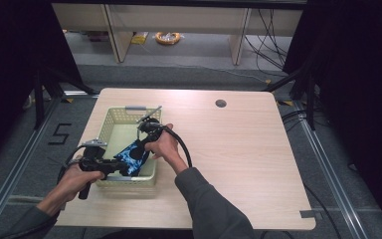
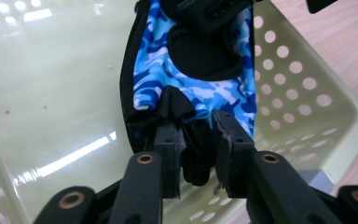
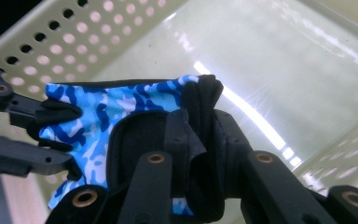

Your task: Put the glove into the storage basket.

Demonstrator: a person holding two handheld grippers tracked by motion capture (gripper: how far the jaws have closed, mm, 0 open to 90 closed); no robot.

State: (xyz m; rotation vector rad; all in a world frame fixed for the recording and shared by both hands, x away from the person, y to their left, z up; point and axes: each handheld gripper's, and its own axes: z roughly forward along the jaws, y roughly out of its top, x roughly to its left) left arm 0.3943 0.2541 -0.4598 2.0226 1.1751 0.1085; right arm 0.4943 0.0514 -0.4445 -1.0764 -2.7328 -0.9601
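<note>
A blue camouflage cloth with black trim (image 1: 132, 155) hangs stretched between my two grippers, low inside a pale green perforated basket (image 1: 110, 115). My left gripper (image 2: 196, 119) grips the cloth's (image 2: 154, 70) black edge; the bunched fabric fills the gap between its jaws. My right gripper (image 3: 200, 116) is shut on the opposite black hem of the cloth (image 3: 98, 107). In the high view the left gripper (image 1: 122, 167) sits at the basket's near side and the right gripper (image 1: 144, 144) over its right part. The left gripper (image 3: 67, 135) also appears beyond the cloth in the right gripper view.
The basket stands on the left part of a light wooden table (image 1: 238, 164), its near wall close to the table's front edge. Its glossy floor (image 2: 51, 93) lies bare under the cloth. A round cable hole (image 1: 221, 103) sits at the table's back.
</note>
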